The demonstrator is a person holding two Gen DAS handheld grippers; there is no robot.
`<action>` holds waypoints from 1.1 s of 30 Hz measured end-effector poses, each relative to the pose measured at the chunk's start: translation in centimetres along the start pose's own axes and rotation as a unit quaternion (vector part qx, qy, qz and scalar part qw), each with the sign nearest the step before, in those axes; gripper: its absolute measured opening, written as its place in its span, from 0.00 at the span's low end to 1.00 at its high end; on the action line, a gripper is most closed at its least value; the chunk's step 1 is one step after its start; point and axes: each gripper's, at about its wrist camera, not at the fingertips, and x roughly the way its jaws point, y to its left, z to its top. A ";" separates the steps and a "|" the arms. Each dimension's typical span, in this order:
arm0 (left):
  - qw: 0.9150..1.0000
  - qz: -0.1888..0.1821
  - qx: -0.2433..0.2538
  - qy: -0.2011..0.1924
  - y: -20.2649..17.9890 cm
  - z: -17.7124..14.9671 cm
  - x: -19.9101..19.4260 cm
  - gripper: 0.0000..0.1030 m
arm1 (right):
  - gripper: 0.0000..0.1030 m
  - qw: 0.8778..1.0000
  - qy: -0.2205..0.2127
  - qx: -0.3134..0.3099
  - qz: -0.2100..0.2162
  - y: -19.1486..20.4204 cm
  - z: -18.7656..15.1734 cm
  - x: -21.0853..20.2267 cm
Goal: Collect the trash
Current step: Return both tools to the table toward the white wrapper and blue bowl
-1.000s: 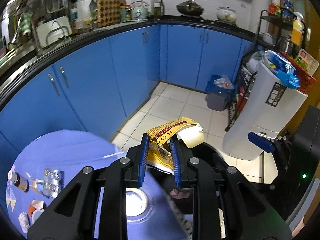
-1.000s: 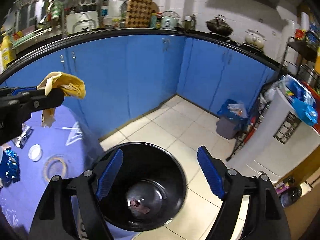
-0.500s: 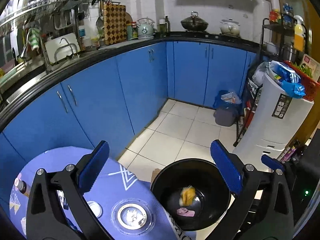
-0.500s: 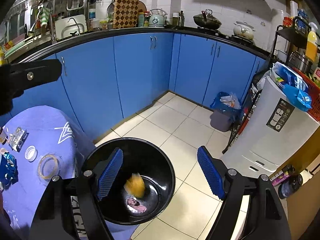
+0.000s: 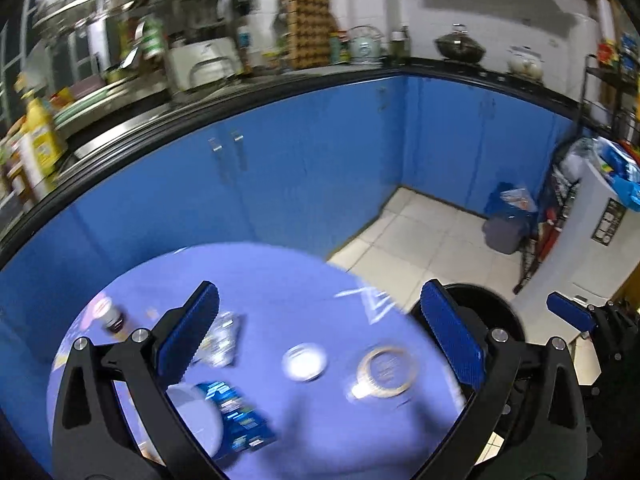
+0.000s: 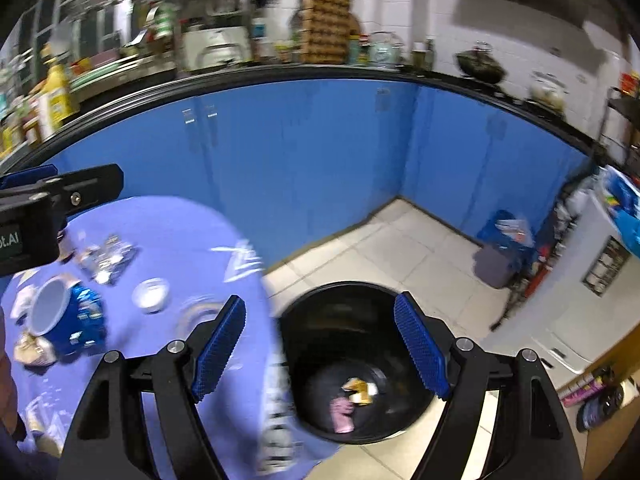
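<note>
A black round bin (image 6: 360,360) stands on the tiled floor by the purple table (image 6: 172,248). A yellow wrapper (image 6: 360,391) and a pink scrap (image 6: 342,412) lie at its bottom. My right gripper (image 6: 320,350) is open and empty above the bin's rim. My left gripper (image 5: 320,340) is open and empty above the table (image 5: 260,280), over a blue wrapper (image 5: 240,412), a foil blister pack (image 5: 222,340), a white lid (image 5: 304,362) and a tape ring (image 5: 386,368). The bin's edge (image 5: 492,312) shows right of it.
Blue kitchen cabinets (image 5: 320,160) curve behind the table. A white appliance (image 6: 592,280) and a small grey bin with a blue bag (image 6: 496,248) stand at the right. A white cup (image 6: 48,312) and a brown bottle (image 5: 114,318) are on the table.
My left gripper opened and dropped the yellow wrapper into the black bin, then swung left over the table. My right gripper shifted left, staying open.
</note>
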 end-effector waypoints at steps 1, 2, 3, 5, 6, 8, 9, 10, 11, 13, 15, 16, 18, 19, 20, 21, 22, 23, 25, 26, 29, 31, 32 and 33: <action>1.000 0.007 -0.004 0.001 0.9 -0.3 -0.3 0.97 | 0.73 1.000 0.005 -0.002 0.014 1.0 0.0 0.1; 1.000 0.014 -0.009 0.004 1.8 -0.8 -0.5 0.97 | 0.73 1.000 0.009 -0.003 0.025 1.8 0.0 0.2; 1.000 0.021 -0.015 0.008 3.1 -1.3 -0.9 0.97 | 0.73 0.999 0.013 -0.005 0.036 2.6 0.0 0.3; 0.999 0.032 -0.026 0.014 5.0 -2.2 -1.5 0.97 | 0.73 0.998 0.020 -0.015 0.056 4.6 0.0 0.4; 0.999 0.039 -0.030 0.018 6.1 -2.8 -1.8 0.97 | 0.73 0.998 0.022 -0.019 0.063 5.4 -0.1 0.5; 0.998 0.050 -0.040 0.025 7.9 -3.8 -2.3 0.97 | 0.73 0.996 0.026 -0.029 0.085 7.3 -0.4 0.4; 0.997 0.056 -0.049 0.033 9.3 -4.6 -2.5 0.97 | 0.73 0.995 0.029 -0.032 0.095 8.1 -0.7 0.3; 0.996 0.060 -0.056 0.038 10.3 -5.3 -2.8 0.97 | 0.73 0.994 0.031 -0.035 0.102 8.8 -0.9 0.3; 0.995 0.066 -0.066 0.045 11.6 -6.0 -3.0 0.97 | 0.73 0.992 0.034 -0.041 0.114 9.8 -1.0 0.2; 0.992 0.076 -0.081 0.056 13.5 -7.3 -3.4 0.97 | 0.73 0.989 0.039 -0.055 0.131 11.9 -1.4 0.2; 0.989 0.085 -0.097 0.068 15.3 -8.7 -3.7 0.97 | 0.73 0.987 0.044 -0.070 0.140 13.6 -1.7 0.2; 0.987 0.091 -0.105 0.076 16.3 -9.6 -3.8 0.97 | 0.73 0.985 0.047 -0.077 0.145 14.6 -1.9 0.2; 0.985 0.096 -0.114 0.086 17.5 -10.9 -4.0 0.97 | 0.73 0.984 0.047 -0.087 0.150 16.2 -2.1 0.2; 0.984 0.098 -0.119 0.092 18.2 -11.8 -4.1 0.97 | 0.73 0.983 0.047 -0.093 0.152 16.9 -2.2 0.2; 0.983 0.098 -0.123 0.096 18.7 -12.3 -4.1 0.97 | 0.73 0.982 0.047 -0.098 0.153 17.4 -2.3 0.2; 0.982 0.095 -0.126 0.099 19.1 -12.8 -4.2 0.97 | 0.72 0.982 0.046 -0.102 0.153 17.9 -2.3 0.2; 0.982 0.090 -0.129 0.103 19.5 -13.6 -4.3 0.97 | 0.71 0.982 0.046 -0.104 0.153 18.3 -2.3 0.2; 0.982 0.086 -0.129 0.105 19.7 -14.1 -4.4 0.97 | 0.69 0.981 0.046 -0.107 0.152 19.0 -2.2 0.3; 0.984 0.071 -0.123 0.106 19.6 -15.1 -4.4 0.97 | 0.63 0.981 0.046 -0.112 0.149 19.6 -2.0 0.6; 0.985 0.062 -0.119 0.106 19.5 -15.5 -4.4 0.97 | 0.58 0.981 0.048 -0.115 0.147 19.9 -1.9 0.7; 0.988 0.057 -0.098 0.107 18.5 -16.2 -3.7 0.97 | 0.47 0.980 0.057 -0.125 0.144 20.8 -1.8 1.5; 0.988 0.048 -0.089 0.114 18.3 -16.7 -2.8 0.96 | 0.45 0.980 0.063 -0.126 0.142 21.0 -1.8 2.0; 0.988 0.043 -0.087 0.118 18.1 -16.8 -2.4 0.96 | 0.45 0.980 0.066 -0.125 0.142 21.0 -1.9 2.1; 0.988 0.036 -0.084 0.123 17.9 -16.9 -1.8 0.96 | 0.45 0.979 0.070 -0.124 0.143 21.0 -1.9 2.3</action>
